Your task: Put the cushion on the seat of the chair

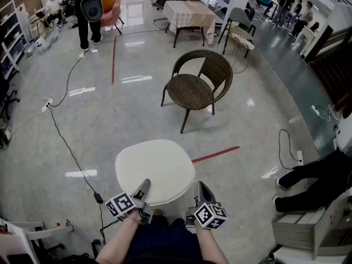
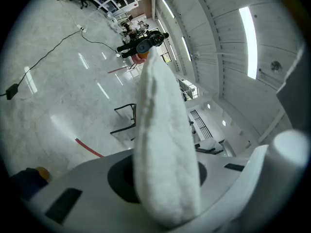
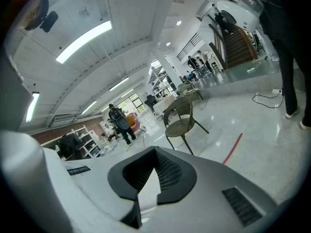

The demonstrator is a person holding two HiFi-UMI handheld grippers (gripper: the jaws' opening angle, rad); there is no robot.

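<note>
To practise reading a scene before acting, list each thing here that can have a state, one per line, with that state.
cushion: held in the air by its near edge, not yet on the chair
left claw: shut on the cushion's edge
right claw: shut, empty, beside the cushion
chair: upright, seat bare
cable: lying loose across the floor

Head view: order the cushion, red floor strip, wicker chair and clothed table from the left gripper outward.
1. cushion, clamped in the left gripper itself.
2. red floor strip, ahead to the right.
3. wicker chair, farther ahead.
4. clothed table, far back.
</note>
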